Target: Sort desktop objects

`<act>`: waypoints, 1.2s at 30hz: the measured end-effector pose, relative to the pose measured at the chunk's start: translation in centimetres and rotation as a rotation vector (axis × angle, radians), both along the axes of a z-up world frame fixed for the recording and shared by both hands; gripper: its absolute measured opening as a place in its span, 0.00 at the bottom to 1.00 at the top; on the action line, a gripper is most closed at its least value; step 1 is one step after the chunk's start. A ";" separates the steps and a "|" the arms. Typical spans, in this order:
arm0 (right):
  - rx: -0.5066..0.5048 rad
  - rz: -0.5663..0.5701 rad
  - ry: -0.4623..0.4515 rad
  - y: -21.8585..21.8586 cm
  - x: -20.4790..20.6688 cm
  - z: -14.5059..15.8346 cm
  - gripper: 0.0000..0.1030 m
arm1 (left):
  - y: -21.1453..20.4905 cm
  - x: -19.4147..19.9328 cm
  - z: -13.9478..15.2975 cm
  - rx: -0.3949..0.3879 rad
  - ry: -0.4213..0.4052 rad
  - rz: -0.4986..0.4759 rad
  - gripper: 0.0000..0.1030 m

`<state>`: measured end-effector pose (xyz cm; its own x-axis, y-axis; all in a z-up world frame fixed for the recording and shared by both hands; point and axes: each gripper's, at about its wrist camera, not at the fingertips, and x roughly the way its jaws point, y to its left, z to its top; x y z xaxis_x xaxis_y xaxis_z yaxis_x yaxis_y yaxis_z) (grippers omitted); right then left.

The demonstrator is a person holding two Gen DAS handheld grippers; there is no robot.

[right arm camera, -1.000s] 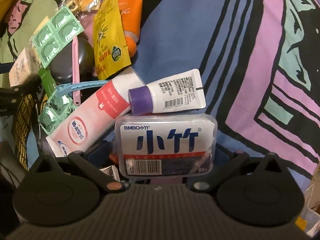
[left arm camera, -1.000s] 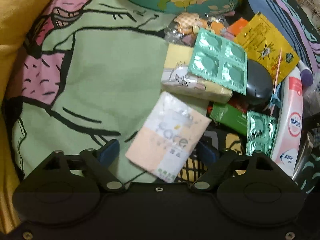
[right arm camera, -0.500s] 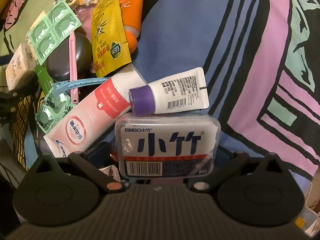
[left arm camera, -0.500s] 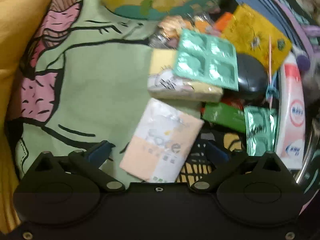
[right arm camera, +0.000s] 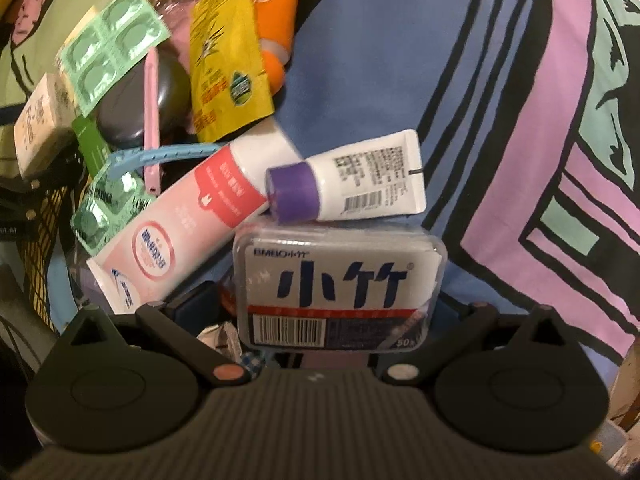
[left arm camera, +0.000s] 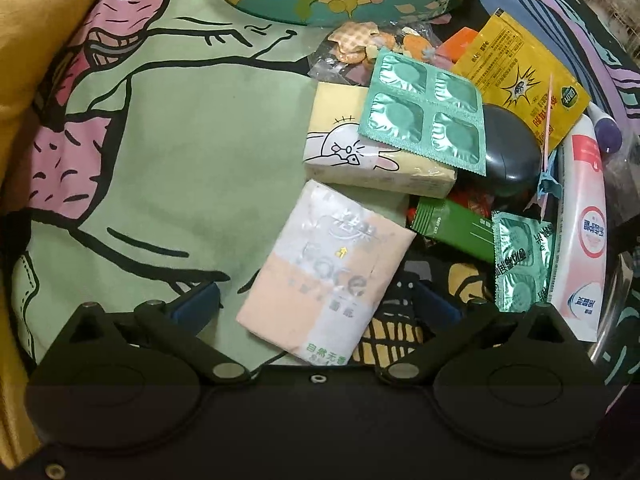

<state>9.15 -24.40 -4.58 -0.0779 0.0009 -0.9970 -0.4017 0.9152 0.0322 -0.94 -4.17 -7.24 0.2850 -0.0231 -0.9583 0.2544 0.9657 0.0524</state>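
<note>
Patterned cloth (left arm camera: 168,152) on tabletop | left gripper (left arm camera: 316,304) spread, nudged closer around tissue pack (left arm camera: 324,280) | right gripper (right arm camera: 340,308) spread astride floss box (right arm camera: 340,288), unchanged | both grasps pending

Landmark: the dark oval glossy case (left arm camera: 506,148) (right arm camera: 136,108) in the clutter. The left wrist camera looks steeply down from close above, facing forward, the case ahead to its right. The right wrist camera, equally close and tilted down, has the case ahead to its left. Both views share the clutter around that case.
</note>
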 end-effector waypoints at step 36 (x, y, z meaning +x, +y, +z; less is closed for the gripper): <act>0.628 -0.235 -0.311 -4.6 1.1 9.8 0.84 | 2.9 1.1 12.3 -0.395 -0.309 0.168 0.49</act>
